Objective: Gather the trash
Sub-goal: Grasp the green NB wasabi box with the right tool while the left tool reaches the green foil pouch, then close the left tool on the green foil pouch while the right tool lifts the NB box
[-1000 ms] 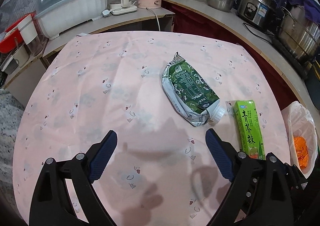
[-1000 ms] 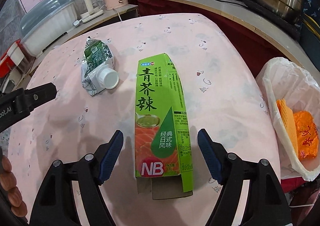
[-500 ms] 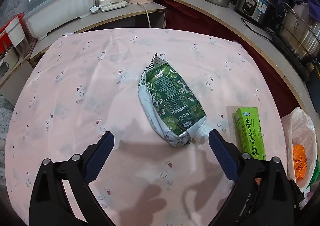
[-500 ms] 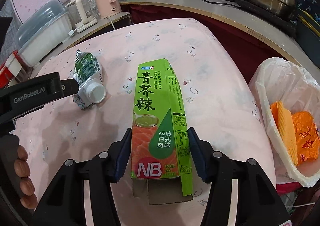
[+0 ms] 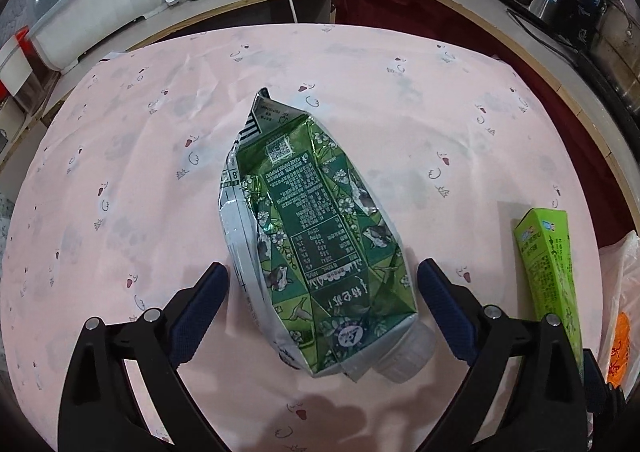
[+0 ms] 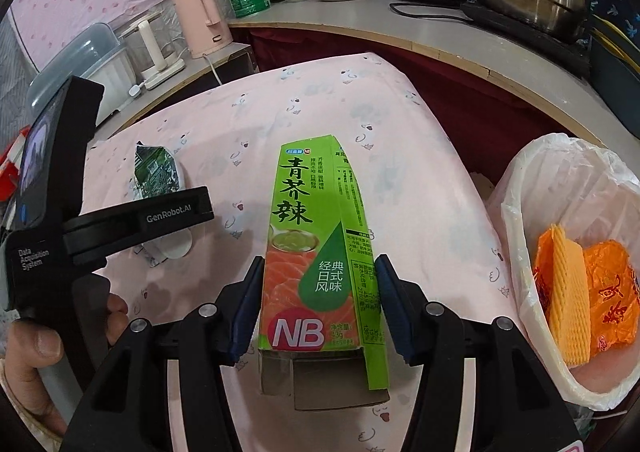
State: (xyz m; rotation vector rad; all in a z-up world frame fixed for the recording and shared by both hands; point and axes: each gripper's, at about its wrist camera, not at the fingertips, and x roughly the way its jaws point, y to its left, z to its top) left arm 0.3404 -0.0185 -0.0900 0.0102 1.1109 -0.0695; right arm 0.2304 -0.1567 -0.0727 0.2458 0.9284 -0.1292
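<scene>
Pink tablecloth [image 5: 400,100]; left tongs [image 5: 322,286] agape around crushed carton [image 5: 316,236]; right tongs [image 6: 318,302] clamp green box [image 6: 316,252], bottom cut off.

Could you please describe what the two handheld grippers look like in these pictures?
Both are matte black plastic with silver rivets and dark blue ribbed pads. The left gripper shows, in the right wrist view, white "GenRobot.AI" and "Data Acquisition System" lettering and a small screen. The right gripper looks the same from behind its fingers.

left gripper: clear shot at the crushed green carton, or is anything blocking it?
Probably yes. The left gripper is open with its jaws on either side of the carton, gaps showing on both sides. Nothing lies between jaws and carton. The green box sits well off to the side, held by the right gripper.
</scene>
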